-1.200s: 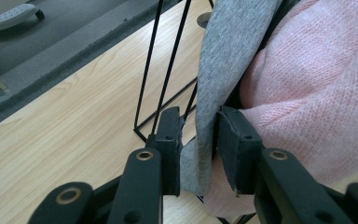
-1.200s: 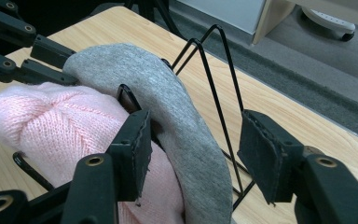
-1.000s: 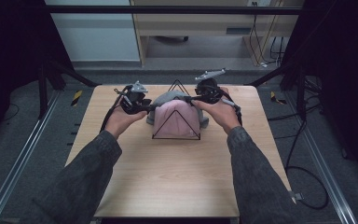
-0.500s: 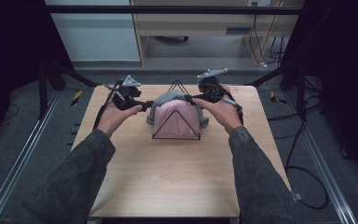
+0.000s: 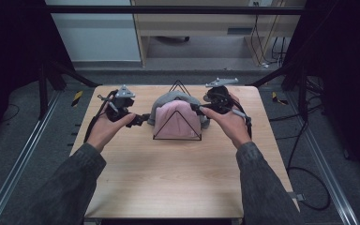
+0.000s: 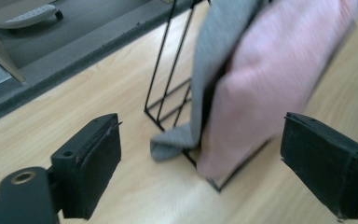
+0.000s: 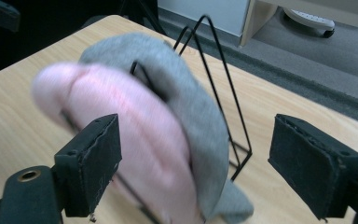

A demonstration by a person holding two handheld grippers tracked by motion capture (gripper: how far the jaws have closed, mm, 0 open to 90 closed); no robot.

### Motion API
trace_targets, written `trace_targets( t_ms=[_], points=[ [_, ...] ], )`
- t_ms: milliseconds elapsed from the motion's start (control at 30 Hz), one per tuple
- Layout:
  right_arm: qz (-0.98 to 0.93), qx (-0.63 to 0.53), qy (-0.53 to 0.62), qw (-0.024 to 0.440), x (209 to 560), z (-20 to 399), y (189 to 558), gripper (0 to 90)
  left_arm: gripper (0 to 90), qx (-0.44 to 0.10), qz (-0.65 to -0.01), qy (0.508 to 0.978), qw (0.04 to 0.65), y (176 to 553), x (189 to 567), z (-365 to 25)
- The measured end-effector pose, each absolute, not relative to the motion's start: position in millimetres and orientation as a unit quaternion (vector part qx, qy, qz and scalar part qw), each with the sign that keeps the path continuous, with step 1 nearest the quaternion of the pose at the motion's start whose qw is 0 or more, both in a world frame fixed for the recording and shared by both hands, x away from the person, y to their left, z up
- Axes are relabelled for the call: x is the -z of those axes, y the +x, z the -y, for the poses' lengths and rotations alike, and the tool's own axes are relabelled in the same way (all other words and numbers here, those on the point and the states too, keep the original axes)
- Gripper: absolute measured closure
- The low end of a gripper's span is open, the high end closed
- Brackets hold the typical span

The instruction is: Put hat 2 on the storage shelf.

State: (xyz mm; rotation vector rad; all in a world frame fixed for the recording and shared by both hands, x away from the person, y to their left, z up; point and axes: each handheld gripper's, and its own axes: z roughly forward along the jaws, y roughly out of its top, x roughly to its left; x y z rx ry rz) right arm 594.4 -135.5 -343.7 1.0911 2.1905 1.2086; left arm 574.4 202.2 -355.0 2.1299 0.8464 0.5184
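Note:
A black wire rack [image 5: 178, 86] stands at the middle back of the wooden table [image 5: 168, 178]. A pink cloth [image 5: 176, 119] hangs over its front frame and a grey cloth [image 5: 168, 99] over the one behind. My left gripper [image 5: 142, 120] is just left of the rack, open, its jaws having just been opening with nothing between the pads. My right gripper [image 5: 197, 108] is open at the rack's right side, also just opened and empty. In the left gripper view the left gripper [image 6: 209, 161] faces the pink cloth [image 6: 270, 79] and grey cloth [image 6: 212, 70]. The right gripper [image 7: 203, 163] faces the pink cloth [image 7: 135, 126], grey cloth [image 7: 182, 88] and rack [image 7: 223, 88].
Bare wood spreads across the near half of the table. Beyond the far edge is a grey floor with a black and yellow object [image 5: 77, 98] at the left, cables [image 5: 304, 187] at the right, and furniture [image 5: 192, 23] at the back.
Both hands have drawn outward from the cloths on the rack, the left one to the left and slightly up. Both pairs of jaws have opened and let go of the fabric.

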Motion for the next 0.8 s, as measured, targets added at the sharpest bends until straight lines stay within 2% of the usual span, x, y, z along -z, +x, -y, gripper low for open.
trace_targets(
  t_ms=[233,467,600,800],
  points=[
    [-0.778,-0.438,0.402,0.203,365.8,150.9,557.5,13.5,6.8,-0.199,-0.329,0.846,0.37,533.4,383.1,-224.4],
    [-0.806,-0.405,0.39,0.185,412.2,154.9,521.2,10.7,6.6,-0.181,-0.354,0.855,0.333,500.8,435.7,-249.6],
    [-0.825,-0.378,0.384,0.173,444.3,152.4,504.2,10.8,7.0,-0.172,-0.365,0.858,0.318,490.9,459.2,-259.0],
    [-0.838,-0.341,0.397,0.155,479.5,155.2,491.2,12.3,7.0,-0.176,-0.381,0.857,0.298,490.4,467.2,-264.8]
  ],
)
